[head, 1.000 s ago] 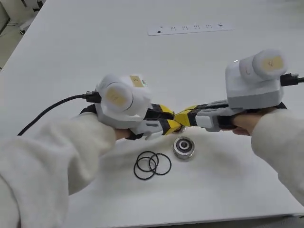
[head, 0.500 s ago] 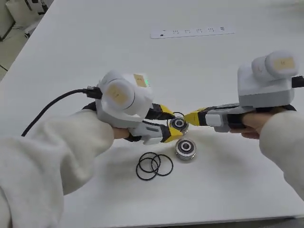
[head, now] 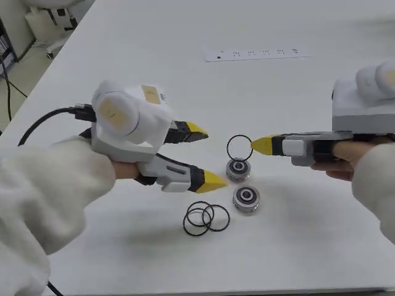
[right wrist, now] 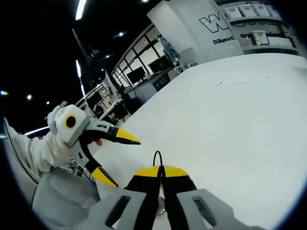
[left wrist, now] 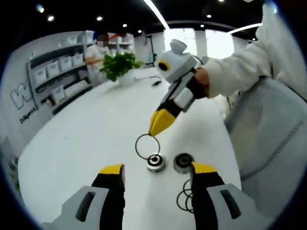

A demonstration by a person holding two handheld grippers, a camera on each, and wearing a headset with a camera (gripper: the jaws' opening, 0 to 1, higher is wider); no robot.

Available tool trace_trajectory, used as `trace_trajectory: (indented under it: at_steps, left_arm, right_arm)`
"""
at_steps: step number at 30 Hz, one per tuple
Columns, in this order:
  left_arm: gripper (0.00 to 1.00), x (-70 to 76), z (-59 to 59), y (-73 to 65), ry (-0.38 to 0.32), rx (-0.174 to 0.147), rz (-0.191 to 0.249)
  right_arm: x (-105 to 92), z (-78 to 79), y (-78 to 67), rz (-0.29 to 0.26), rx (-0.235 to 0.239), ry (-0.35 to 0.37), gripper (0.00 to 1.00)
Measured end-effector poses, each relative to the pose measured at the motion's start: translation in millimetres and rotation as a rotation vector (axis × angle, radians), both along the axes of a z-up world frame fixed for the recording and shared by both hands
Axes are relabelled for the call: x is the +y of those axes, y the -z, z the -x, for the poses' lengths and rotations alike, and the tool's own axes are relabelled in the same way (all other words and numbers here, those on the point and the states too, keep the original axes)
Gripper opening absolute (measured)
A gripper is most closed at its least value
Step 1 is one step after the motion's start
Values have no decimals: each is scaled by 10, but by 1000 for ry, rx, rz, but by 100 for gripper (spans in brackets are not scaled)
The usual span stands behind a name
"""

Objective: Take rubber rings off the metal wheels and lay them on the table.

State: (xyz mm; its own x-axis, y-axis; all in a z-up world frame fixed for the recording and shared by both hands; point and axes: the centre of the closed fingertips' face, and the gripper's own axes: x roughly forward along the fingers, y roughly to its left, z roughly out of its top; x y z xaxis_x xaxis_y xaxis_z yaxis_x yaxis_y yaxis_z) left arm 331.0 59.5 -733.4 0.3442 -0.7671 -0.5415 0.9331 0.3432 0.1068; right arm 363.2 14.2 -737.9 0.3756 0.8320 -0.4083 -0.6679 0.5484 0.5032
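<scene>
Head view: right claw (head: 256, 145) level, pinching rubber ring (head: 239, 135); left claw (head: 213, 156) spread.

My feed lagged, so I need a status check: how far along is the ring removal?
Done: three rubber rings lie overlapping on the table. In hand: the right gripper is shut on a fourth ring, held off the table; the left gripper is open. Left: lay that ring down. Whether the two metal wheels carry more rings is too small to tell.

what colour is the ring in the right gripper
Black; the ring shows best in the head view, pinched by the right gripper.
</scene>
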Motion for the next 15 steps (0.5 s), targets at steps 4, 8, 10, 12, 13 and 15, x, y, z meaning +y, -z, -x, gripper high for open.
trace_trajectory:
  at_steps: [4, 8, 10, 12, 13, 15]
  left_arm:
    - [59, 77, 37, -182, -21, -23, 43]
    - [66, 192, 101, -328, -46, -42, 74]
    - [68, 270, 136, -375, -59, -56, 80]
    - [71, 335, 173, -406, -73, -62, 88]
    - [73, 379, 210, -424, -80, -66, 94]
    - [77, 447, 278, -445, -88, -71, 103]
  right_arm:
    - [61, 42, -108, -17, -12, -20, 0]
    - [137, 101, -202, -40, -18, -46, 0]
    - [194, 155, -229, -51, -13, -72, 0]
    - [254, 220, -216, -43, -6, -103, 0]
    - [273, 249, -200, -33, -4, -117, 0]
    - [327, 337, -145, -5, 3, -160, 0]
